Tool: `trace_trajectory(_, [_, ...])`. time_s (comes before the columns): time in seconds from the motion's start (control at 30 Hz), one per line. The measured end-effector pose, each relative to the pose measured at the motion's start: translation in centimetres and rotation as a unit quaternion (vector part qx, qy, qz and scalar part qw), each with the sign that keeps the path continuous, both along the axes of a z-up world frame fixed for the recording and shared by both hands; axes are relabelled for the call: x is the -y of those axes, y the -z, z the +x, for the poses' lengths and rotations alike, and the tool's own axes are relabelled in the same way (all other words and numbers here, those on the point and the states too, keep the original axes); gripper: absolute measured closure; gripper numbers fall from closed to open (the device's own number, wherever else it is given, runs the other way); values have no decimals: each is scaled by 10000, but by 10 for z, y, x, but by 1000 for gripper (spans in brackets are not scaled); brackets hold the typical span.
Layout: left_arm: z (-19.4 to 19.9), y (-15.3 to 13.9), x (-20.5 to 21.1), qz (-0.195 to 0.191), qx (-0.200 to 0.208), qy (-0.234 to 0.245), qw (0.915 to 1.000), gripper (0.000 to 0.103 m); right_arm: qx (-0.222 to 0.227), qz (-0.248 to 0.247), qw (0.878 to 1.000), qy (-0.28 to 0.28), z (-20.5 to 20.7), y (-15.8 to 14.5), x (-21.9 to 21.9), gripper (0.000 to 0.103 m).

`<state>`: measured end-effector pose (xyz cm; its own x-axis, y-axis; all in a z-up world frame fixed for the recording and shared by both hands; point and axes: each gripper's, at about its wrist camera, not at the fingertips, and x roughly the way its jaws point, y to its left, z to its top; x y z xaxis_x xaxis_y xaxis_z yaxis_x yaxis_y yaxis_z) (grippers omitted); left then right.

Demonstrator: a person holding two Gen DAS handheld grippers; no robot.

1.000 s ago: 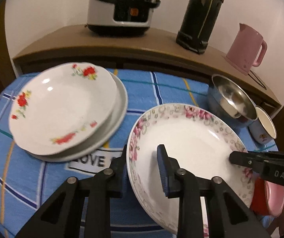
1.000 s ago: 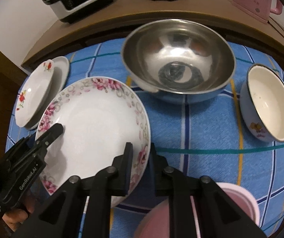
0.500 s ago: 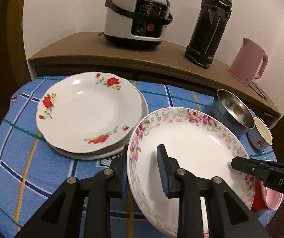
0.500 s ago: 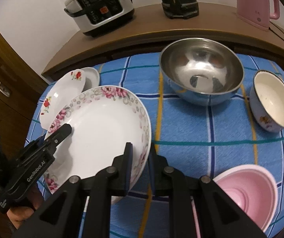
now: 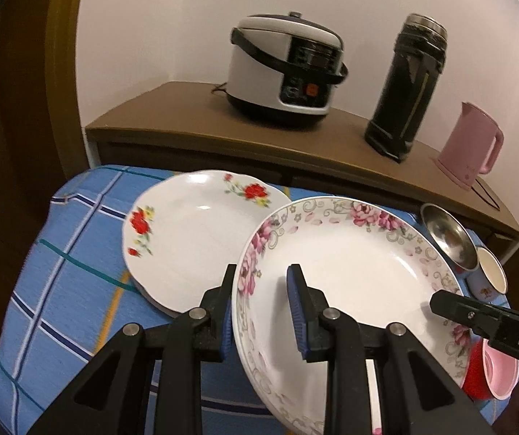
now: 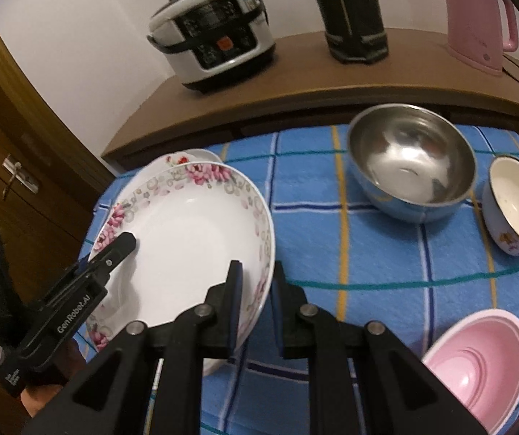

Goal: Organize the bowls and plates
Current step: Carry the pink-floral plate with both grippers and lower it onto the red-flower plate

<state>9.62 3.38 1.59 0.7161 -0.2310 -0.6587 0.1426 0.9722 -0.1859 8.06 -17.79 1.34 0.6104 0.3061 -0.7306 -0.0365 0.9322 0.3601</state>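
While both tools are gripping its rim:
Pink-flowered plate [image 5: 350, 264]: hanging above the desk [image 5: 60, 253], overlapping the red-flowered plate [image 5: 194, 232].
Left tool [image 5: 263, 304]: clamping its near edge.
Right tool [image 6: 256, 297]: pinching the opposite edge.

My fingers [image 5: 295, 311] are matt black plastic with ribbed blue pads. The pink-flowered plate [image 5: 346, 264] between them is glossy glazed china, smooth and white inside, like the red-rose plate [image 5: 194, 232] beside it. The desk [image 6: 368, 253] wears a soft, fuzzy blue checked cloth. The steel bowl [image 6: 410, 161] is polished, mirror-bright metal; the small enamel bowl [image 6: 518, 206] shines; the pink bowl [image 6: 477, 362] looks like smooth plastic. The shelf [image 5: 172, 116] behind is matt brown wood.
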Motion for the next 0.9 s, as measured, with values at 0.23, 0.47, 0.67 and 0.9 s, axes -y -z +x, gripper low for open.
trace_trajectory(0.23, [15,1,-27,-52,30,-245,9997,74,154,151,9998,-27,19,-6,-24,88])
trace_trajectory(0.47, [33,0,-53,-111,51,-447,9989,74,320,237,9992,-98,36,-13,-48,88])
trace_trajectory(0.67, [56,5,-69,-117,60,-606,9981,74,418,193,9989,-96,57,-11,-67,88])
trace_trajectory(0.9, [76,7,-73,33,116,-699,9975,74,277,277,9992,-83,81,11,-79,88])
